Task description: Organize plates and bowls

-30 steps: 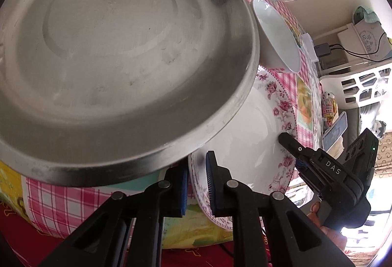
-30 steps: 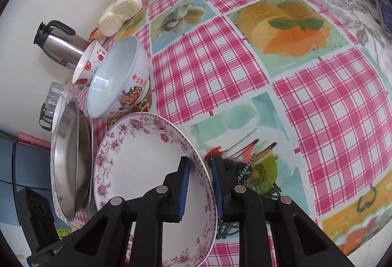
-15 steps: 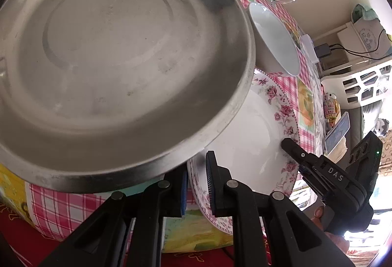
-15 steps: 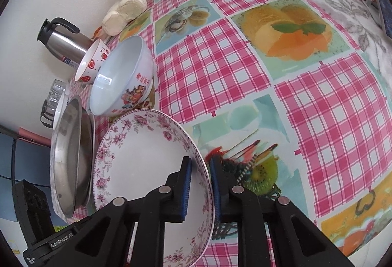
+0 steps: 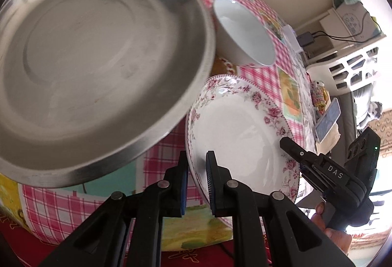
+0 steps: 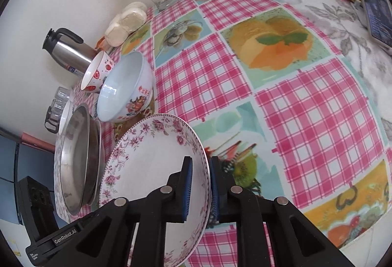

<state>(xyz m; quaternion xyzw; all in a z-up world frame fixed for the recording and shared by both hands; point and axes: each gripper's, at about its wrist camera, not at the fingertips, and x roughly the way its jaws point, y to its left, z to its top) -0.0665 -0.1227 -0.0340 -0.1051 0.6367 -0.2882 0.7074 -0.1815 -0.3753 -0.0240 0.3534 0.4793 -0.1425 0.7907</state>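
1. L gripper (image 5: 197, 181): jaws closed as far as they go, and the near rim of the floral plate (image 6: 152, 169) looks pinched between the pads. It steadies that side.
2. R gripper (image 6: 198, 183): clamped on the same plate's right rim. The plate is tilted, right side up, at the table's (image 6: 269, 95) near edge. Two grips probably stop it swinging.
3. Steel plate (image 6: 76, 156): just left, near-left corner, already on top of other plates. Likely the stack this one joins.
4. White bowl (image 6: 122, 90) and strawberry bowl (image 6: 94, 73): further along the left edge, touching, not nested yet.
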